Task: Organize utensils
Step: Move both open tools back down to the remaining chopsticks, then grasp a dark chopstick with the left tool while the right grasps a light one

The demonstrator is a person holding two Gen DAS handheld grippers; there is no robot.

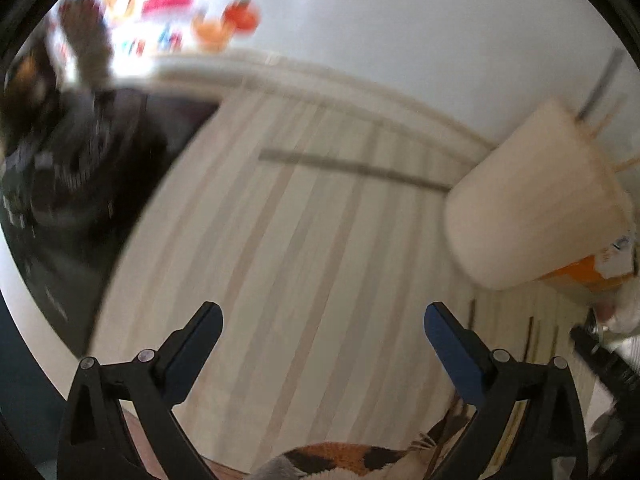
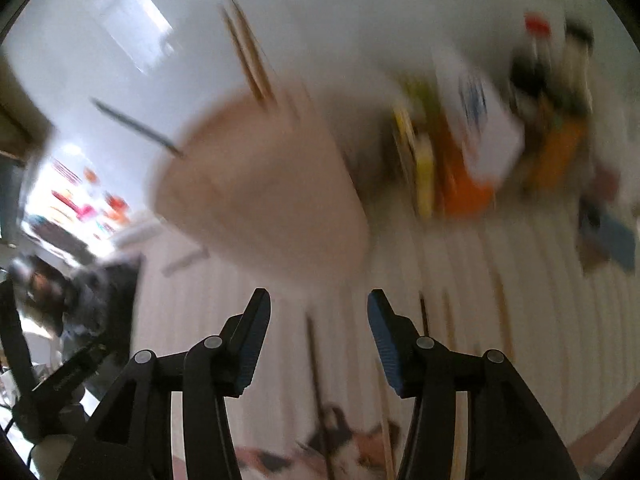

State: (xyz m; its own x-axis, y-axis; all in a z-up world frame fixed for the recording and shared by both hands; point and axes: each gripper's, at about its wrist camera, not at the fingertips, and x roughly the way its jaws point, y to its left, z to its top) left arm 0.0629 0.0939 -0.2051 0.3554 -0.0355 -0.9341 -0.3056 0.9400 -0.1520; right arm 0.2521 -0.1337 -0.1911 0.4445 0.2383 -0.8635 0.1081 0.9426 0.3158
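Note:
A cream utensil holder stands at the right of a pale wooden table, with thin sticks and a grey handle poking out of its top. In the right wrist view the same holder is blurred, just beyond the fingers, with chopsticks rising from it. A grey utensil lies flat on the table. Several chopsticks lie on the table under my right gripper, which is open and empty. My left gripper is wide open and empty over bare table.
A black stove top lies at the left. Orange and yellow packages and bottles stand behind the holder at the right. A patterned cloth lies at the table's near edge. Both views are motion-blurred.

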